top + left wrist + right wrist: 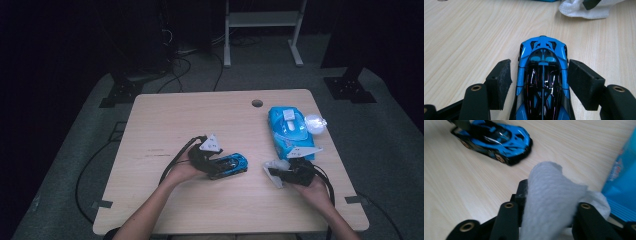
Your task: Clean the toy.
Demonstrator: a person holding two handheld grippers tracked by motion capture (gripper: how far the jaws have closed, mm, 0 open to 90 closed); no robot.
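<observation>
Toy car (229,164): glossy blue and black plastic, low wedge shape with a shiny dark canopy. It sits on the table near the middle, a bit toward the near edge.
Which way it points: in the high view the long axis runs left to right with a slight tilt, the right end a touch farther away. In the left gripper view it runs straight along the jaws, one end poking out past the pads.
Left gripper (539,82): matte black, with rough foam-like pads. The jaws stand apart on either side of the car's body. The left pad clearly has a gap. The right one sits right beside the car's flank, and I can't tell if it touches.
Right gripper (549,202): same black build, jaws part-way apart with a wipe (554,202) between them. The sheet hides the pads, so I can't say whether they press on it.
Wipe: white, soft, slightly quilted, crumpled and draped over the jaws.
Wipe pack (289,131): blue crinkly plastic with a white flap lid, far right of the table, just beyond the right gripper.
Table (165,125): pale wood grain, smooth.
Car vs right gripper: car sits off to its left, well apart.
</observation>
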